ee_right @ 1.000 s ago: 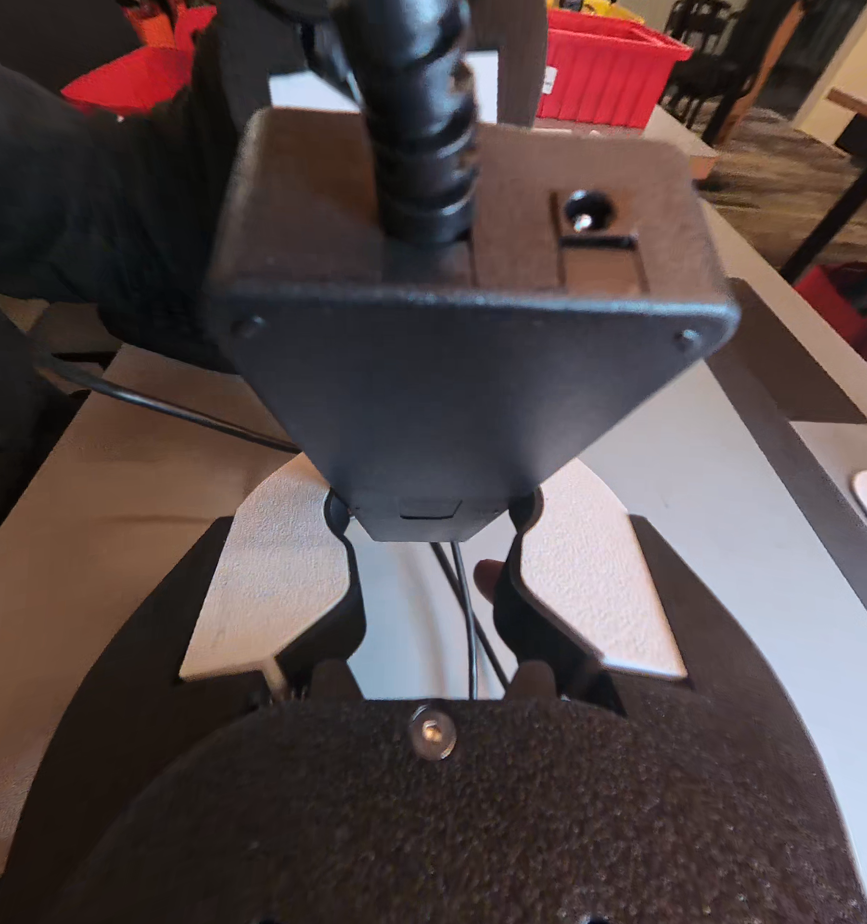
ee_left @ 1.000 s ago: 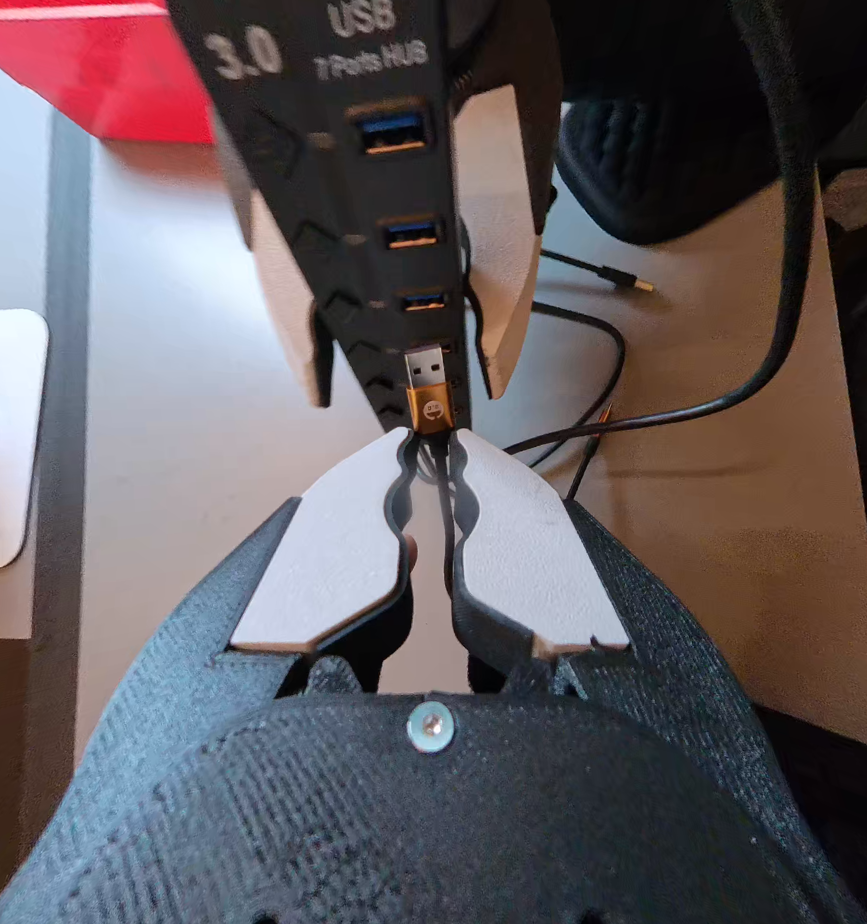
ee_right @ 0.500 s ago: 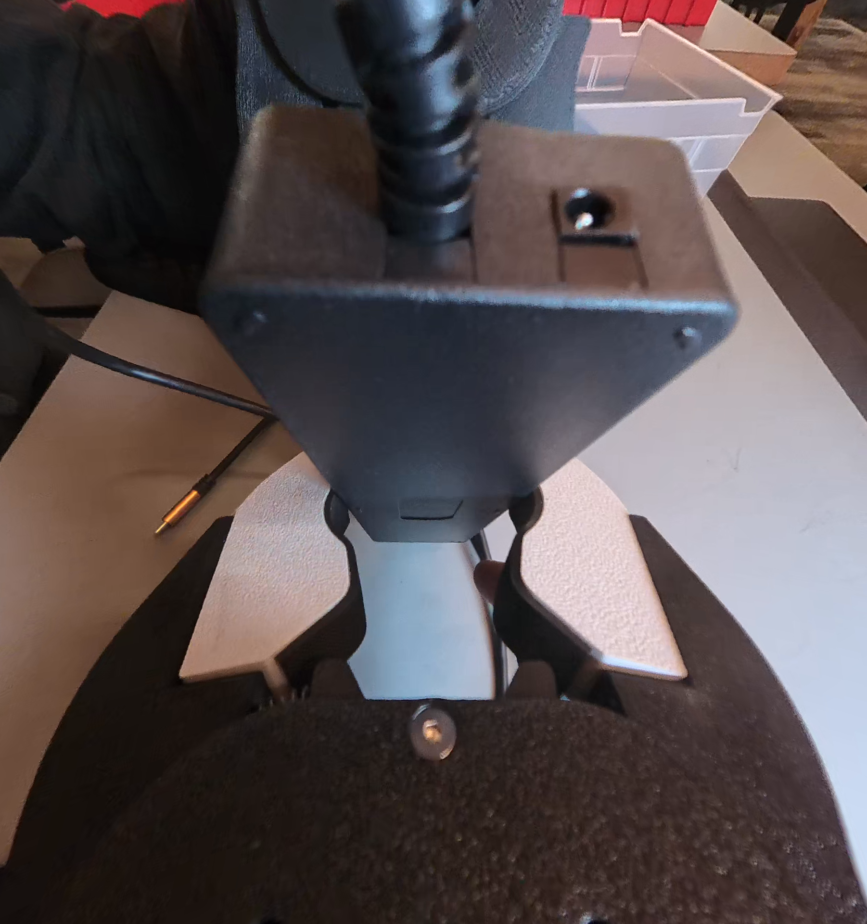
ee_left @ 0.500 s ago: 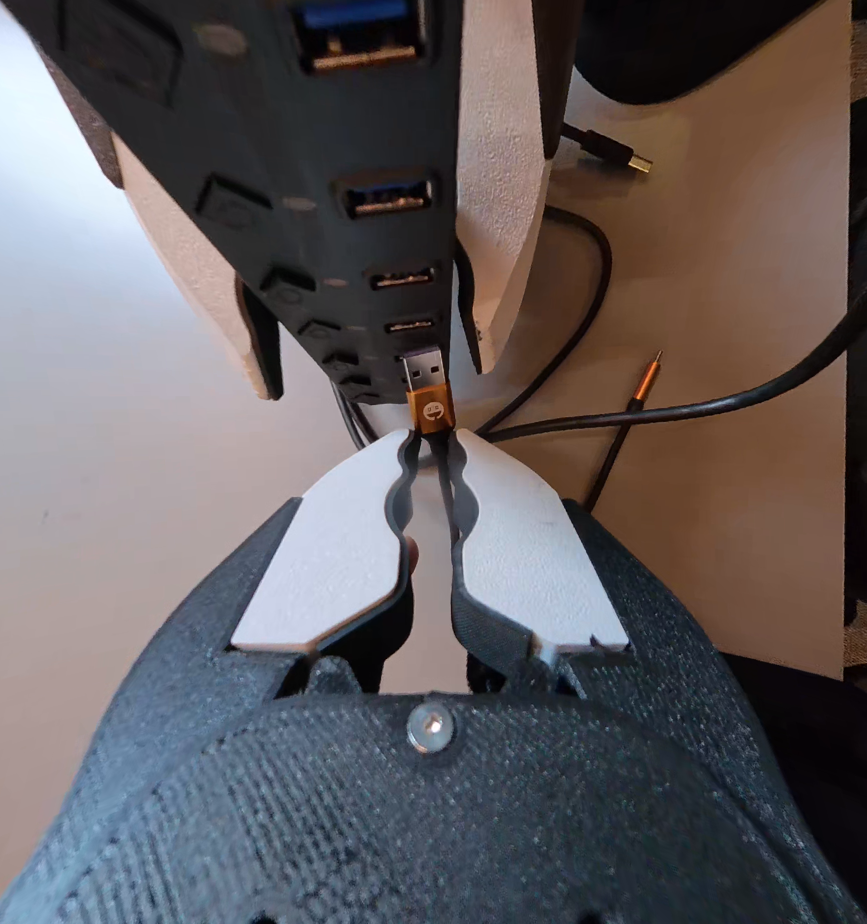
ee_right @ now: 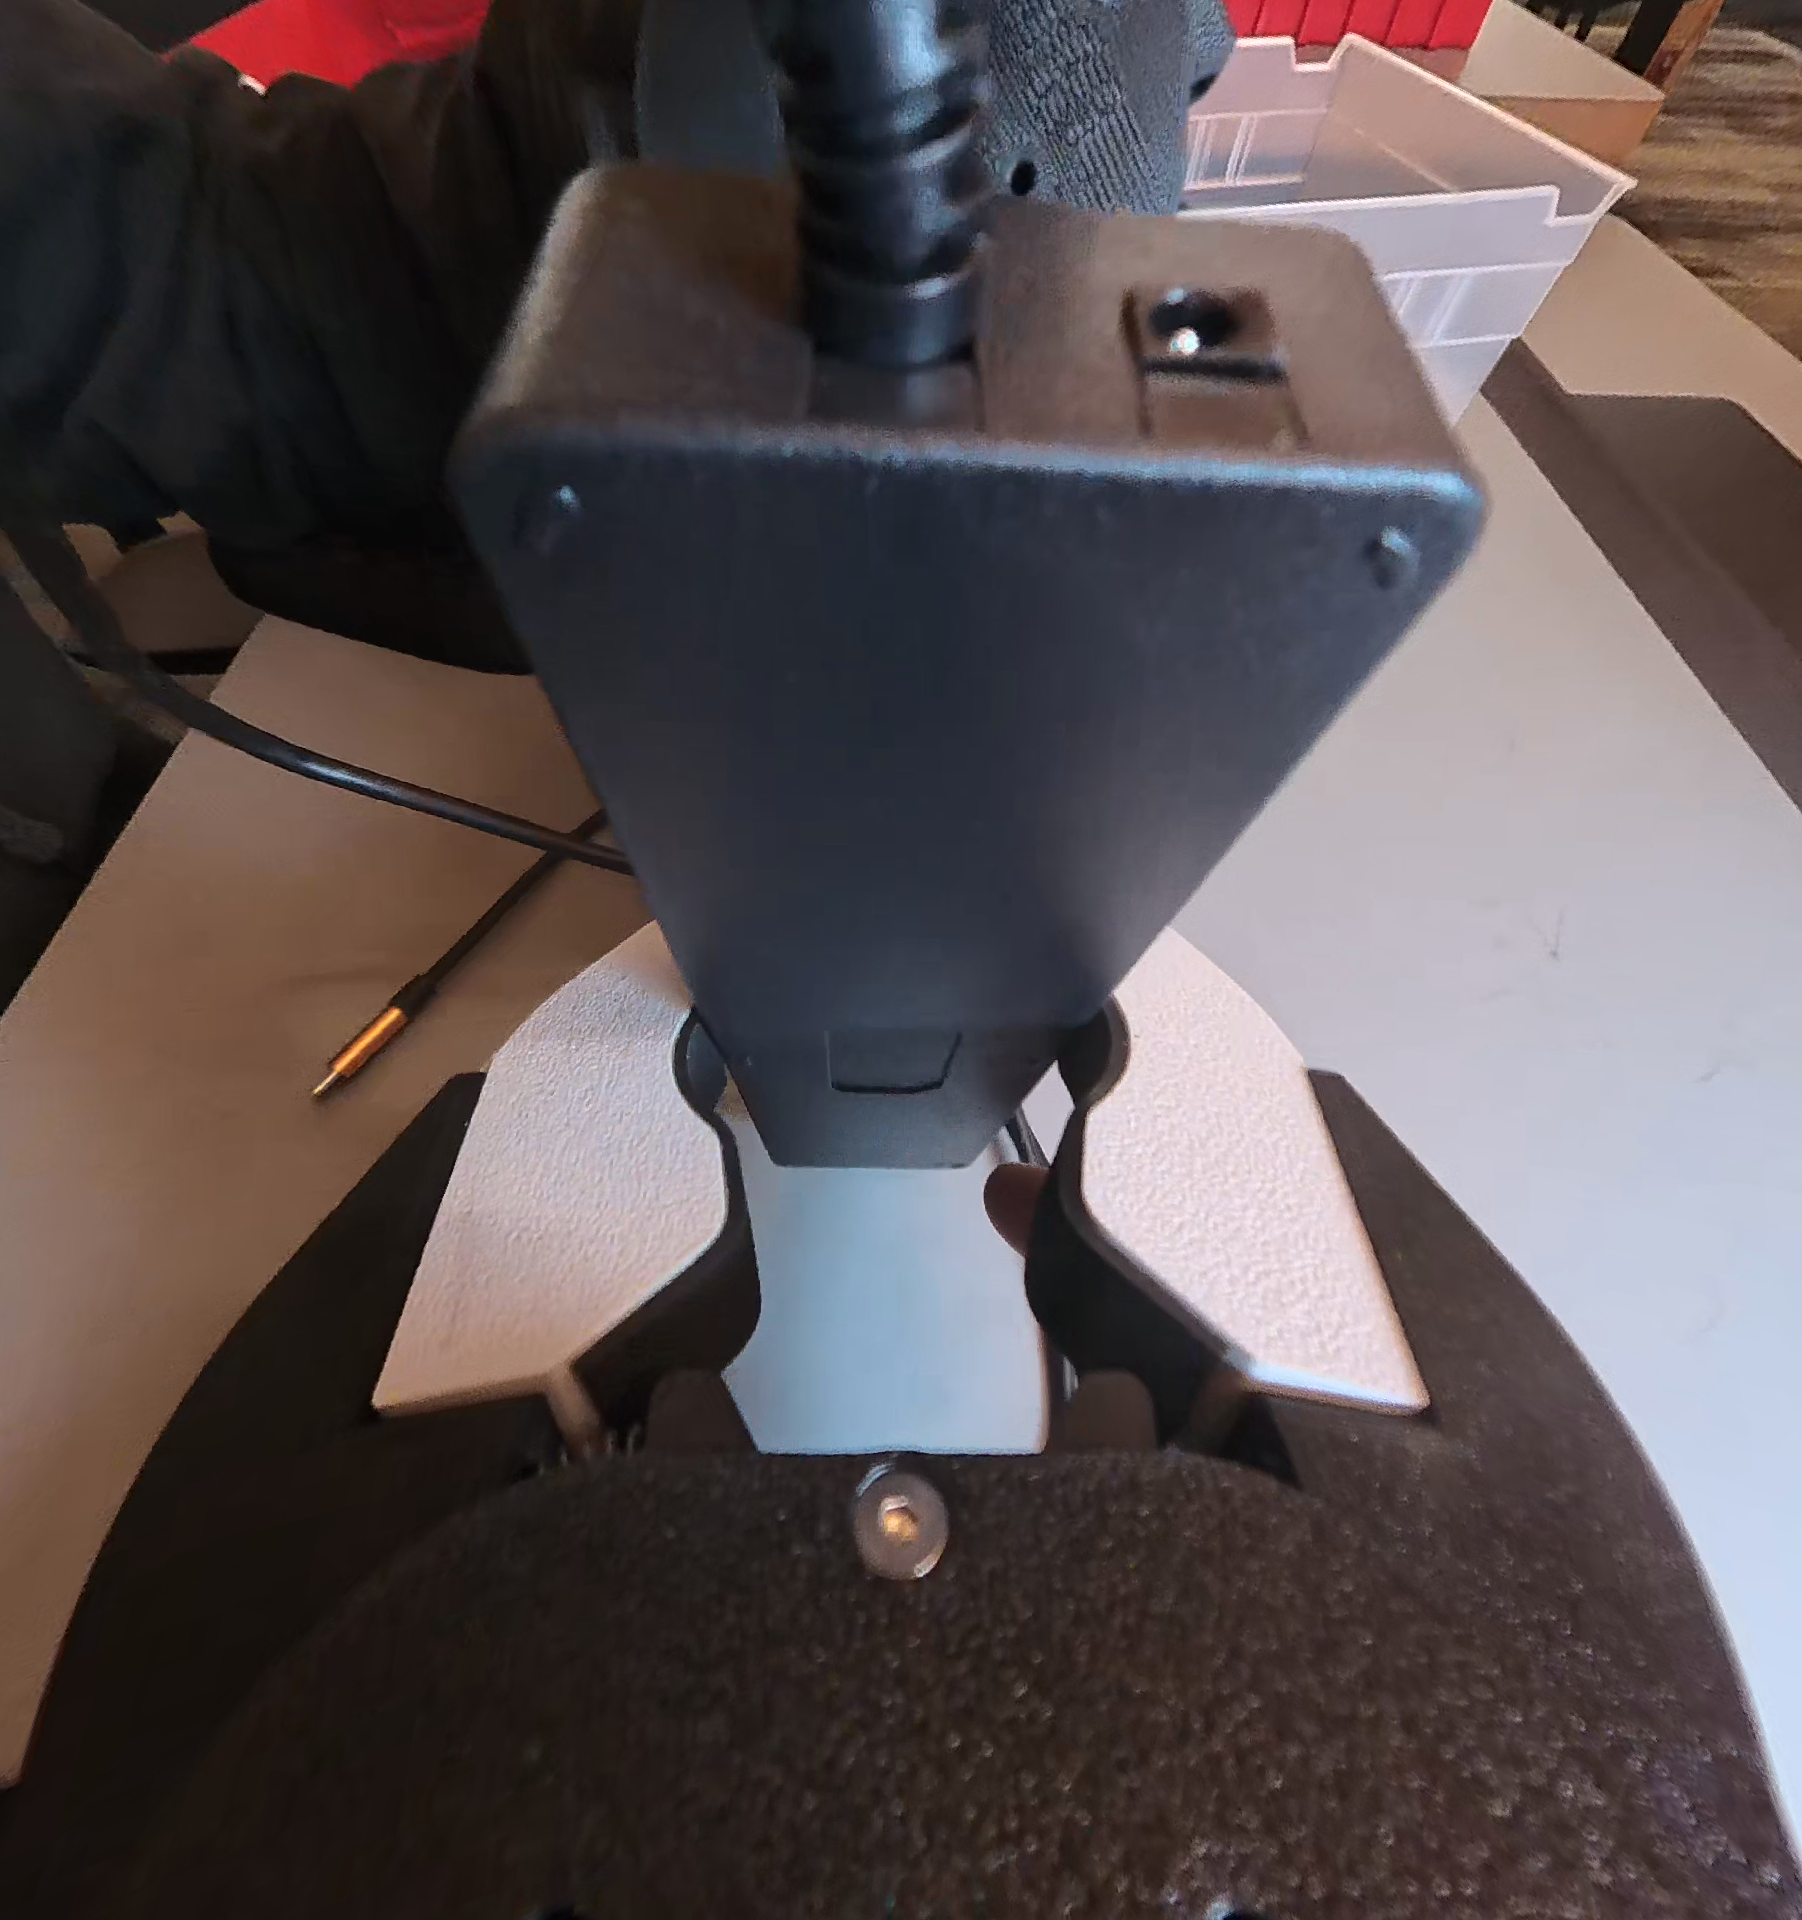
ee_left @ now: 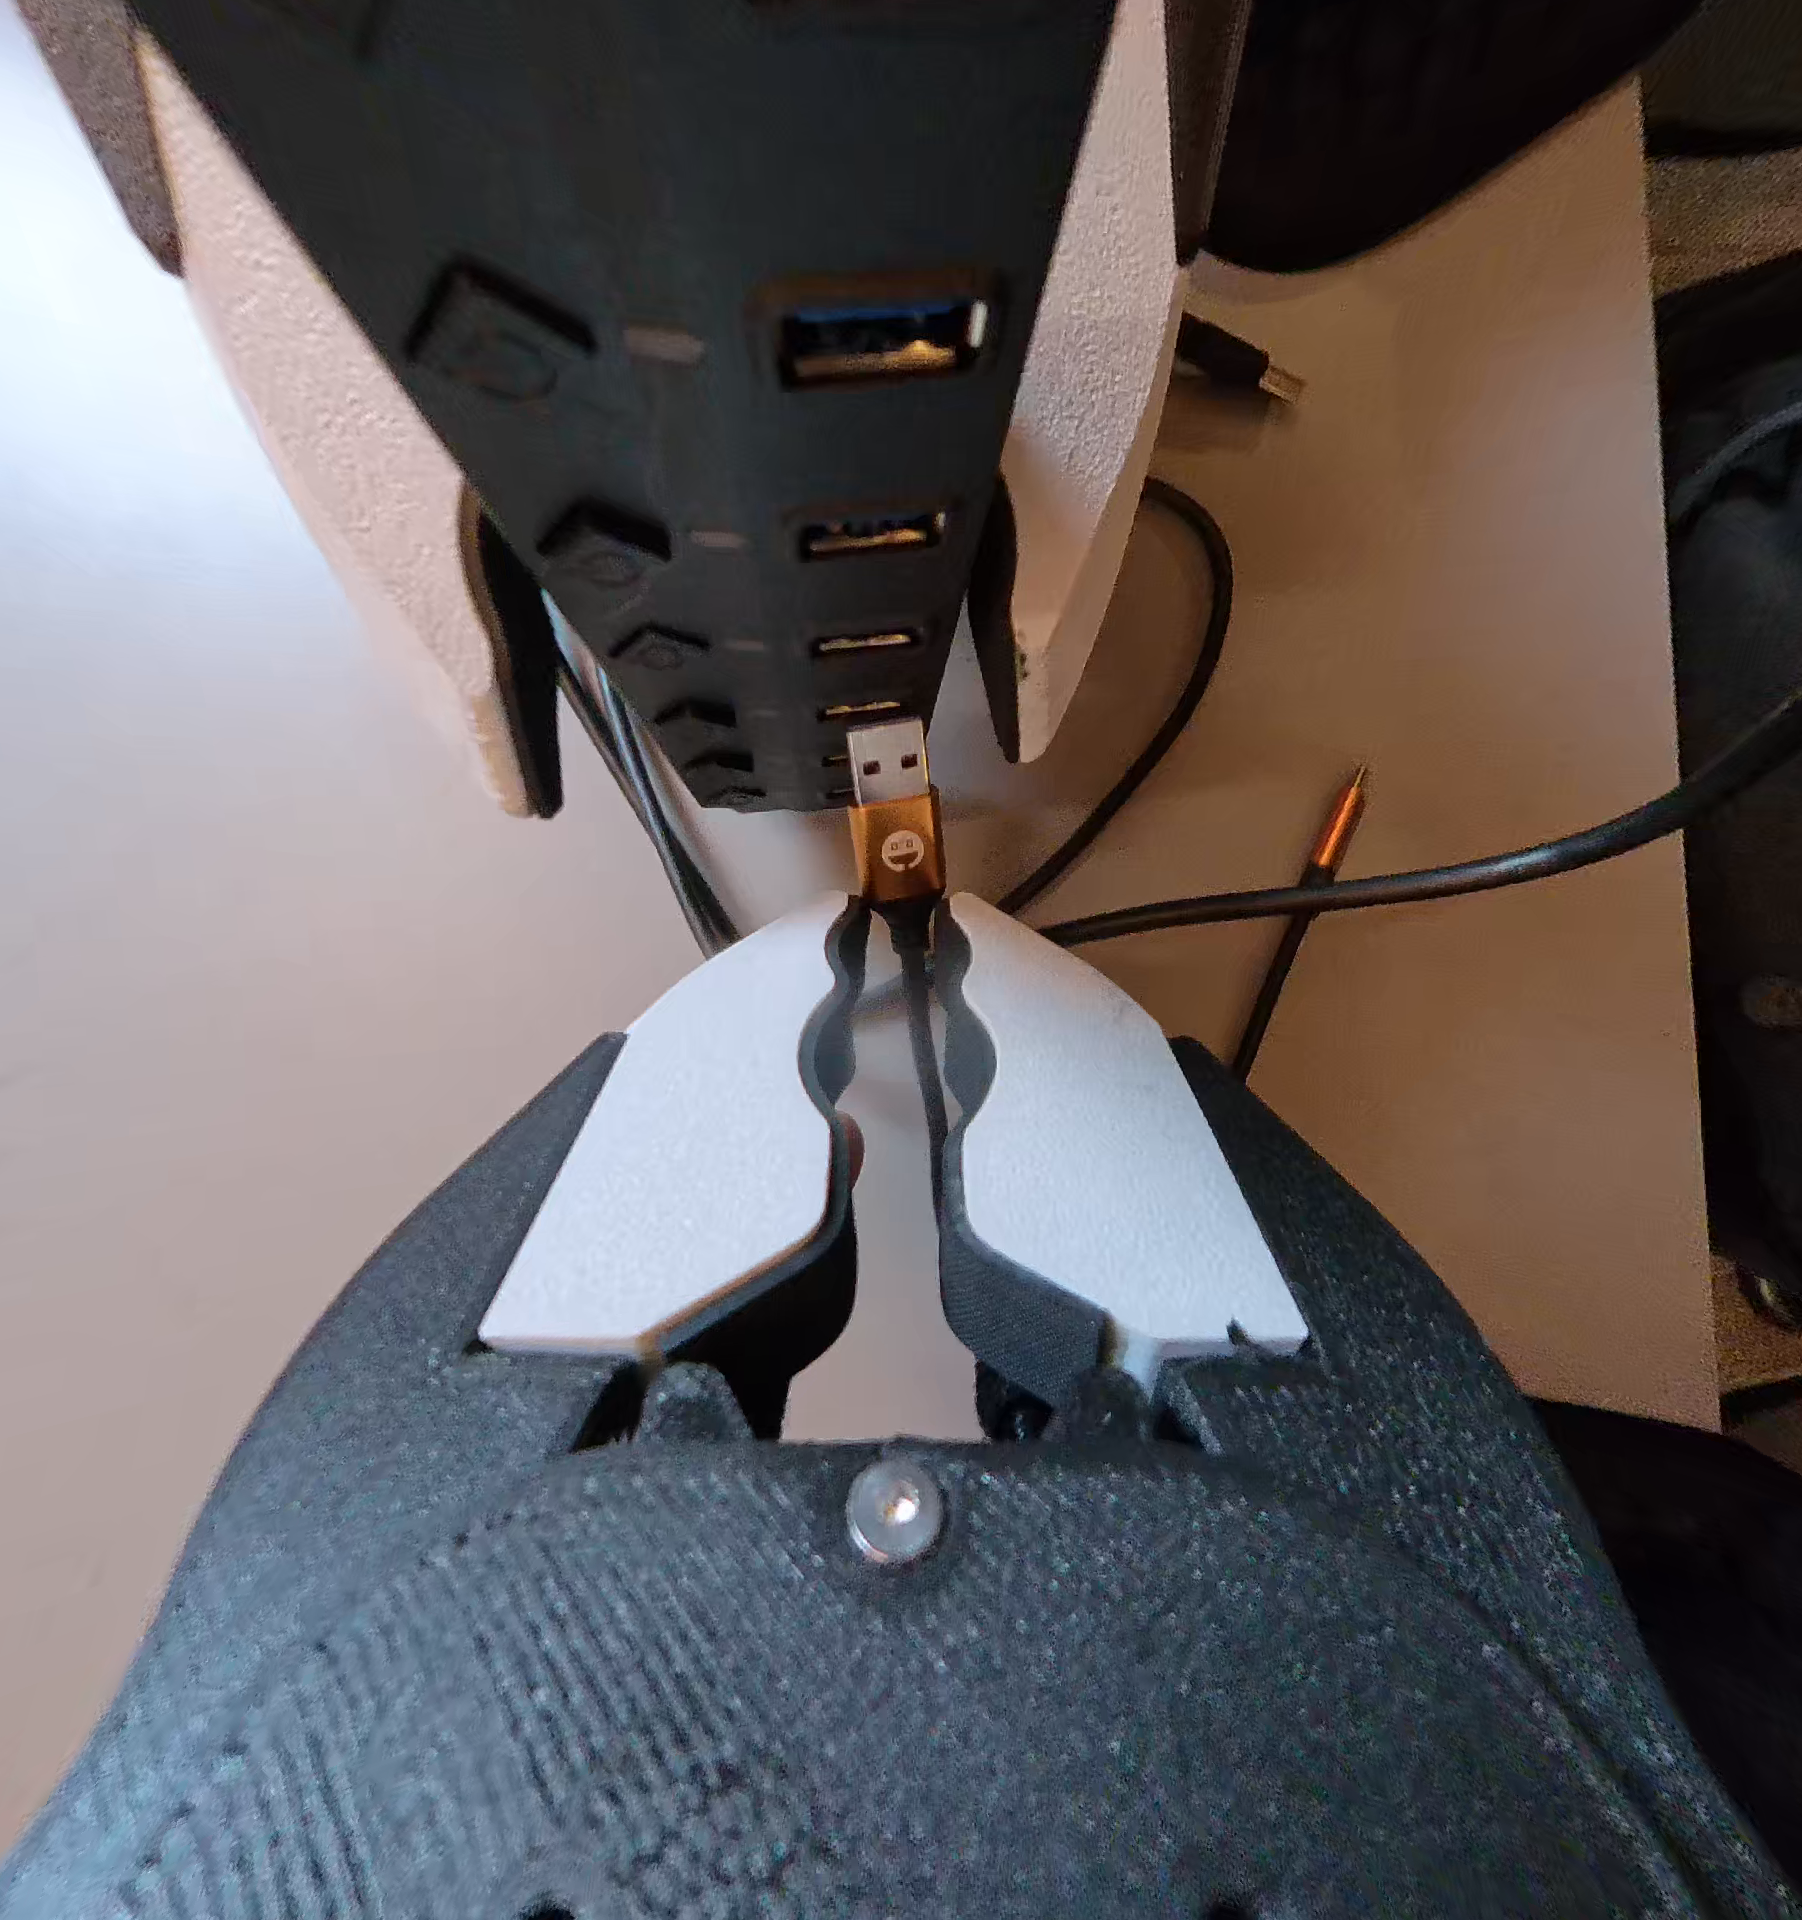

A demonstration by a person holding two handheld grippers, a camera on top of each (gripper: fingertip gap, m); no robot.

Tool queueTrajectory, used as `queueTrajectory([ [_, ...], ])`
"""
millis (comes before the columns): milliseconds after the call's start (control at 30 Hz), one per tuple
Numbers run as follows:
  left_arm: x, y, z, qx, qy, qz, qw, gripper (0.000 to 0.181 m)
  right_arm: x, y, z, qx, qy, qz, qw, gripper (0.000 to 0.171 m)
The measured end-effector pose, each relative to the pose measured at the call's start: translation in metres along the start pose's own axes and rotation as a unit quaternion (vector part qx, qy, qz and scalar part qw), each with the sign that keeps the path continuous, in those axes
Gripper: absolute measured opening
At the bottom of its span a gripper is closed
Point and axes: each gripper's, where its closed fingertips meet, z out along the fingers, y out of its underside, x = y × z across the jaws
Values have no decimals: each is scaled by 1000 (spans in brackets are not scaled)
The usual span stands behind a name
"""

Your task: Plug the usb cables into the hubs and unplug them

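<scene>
My left gripper (ee_left: 899, 920) is shut on the black cable just behind an orange USB-A plug (ee_left: 895, 831). The plug's metal tip sits in front of the lowest ports of a black multi-port USB hub (ee_left: 689, 436), outside them. My right gripper (ee_right: 902, 1049) is shut on the narrow end of that hub (ee_right: 928, 707) and holds it above the table, back face toward its camera. The right gripper's white fingers (ee_left: 1084, 416) flank the hub in the left wrist view. The hub's thick ribbed cable (ee_right: 892, 177) leaves its far end.
A loose orange-tipped cable end (ee_left: 1338, 821) (ee_right: 372, 1039) and black cables (ee_left: 1499, 862) lie on the white table (ee_left: 149, 935). Another plug (ee_left: 1261, 374) lies farther off. A clear plastic bin (ee_right: 1396, 187) stands at the back. A dark sleeve (ee_right: 201, 312) is at left. The grippers are tip to tip, or close to it.
The hub has moved closer to the left gripper and now fills the top of its view. The plug tip stays by the lowest ports. The right view has shifted toward the clear bin.
</scene>
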Motion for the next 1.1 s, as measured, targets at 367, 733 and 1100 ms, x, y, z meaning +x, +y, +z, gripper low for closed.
queueTrajectory([
  [367,-7,-25,-16,133,35,-29,990,9,6,7,-7,-5,10,0,1000,64],
  [733,-3,-37,-33,214,83,-45,972,8,2,-14,-20,46,13,-22,999,64],
  [1100,-8,-50,-50,287,95,-61,951,8,10,-34,-35,94,53,-39,993,64],
])
